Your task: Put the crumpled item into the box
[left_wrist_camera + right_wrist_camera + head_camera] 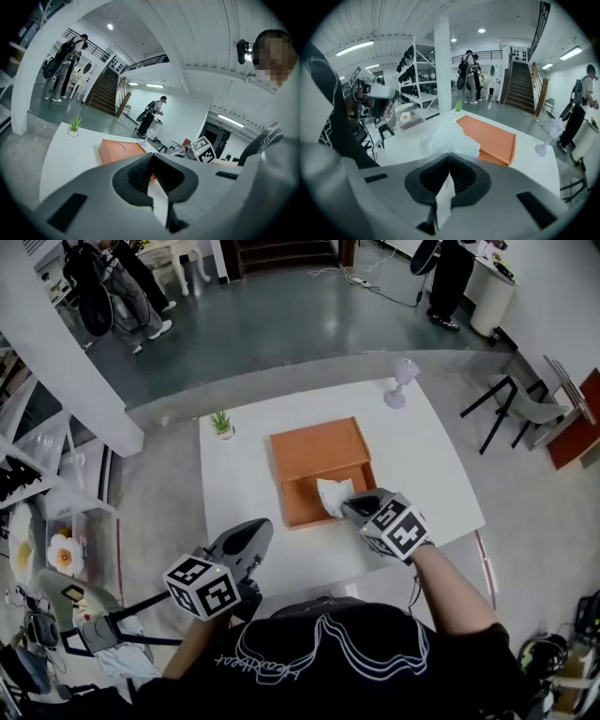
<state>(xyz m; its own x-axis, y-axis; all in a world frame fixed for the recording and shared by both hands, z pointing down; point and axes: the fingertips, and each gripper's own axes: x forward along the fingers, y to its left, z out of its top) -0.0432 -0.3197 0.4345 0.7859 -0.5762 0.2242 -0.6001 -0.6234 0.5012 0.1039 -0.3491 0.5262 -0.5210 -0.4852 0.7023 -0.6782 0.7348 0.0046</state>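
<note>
An orange box [319,451] lies mid-table, its lid part at the far side and its open compartment [302,505] nearer me. The crumpled white item [332,495] hangs over that compartment's right end. My right gripper [348,506] is shut on it; in the right gripper view the item [450,138] bulges out just past the closed jaws [449,157], with the box [490,136] beyond. My left gripper [260,527] hovers at the table's near edge, left of the box, shut and holding nothing [152,157]. The box [119,150] shows ahead of it.
A small potted plant [222,423] stands at the table's far left, a lilac desk fan [401,381] at the far right corner. A chair [520,404] stands right of the table, shelving [56,521] to the left. People stand far off.
</note>
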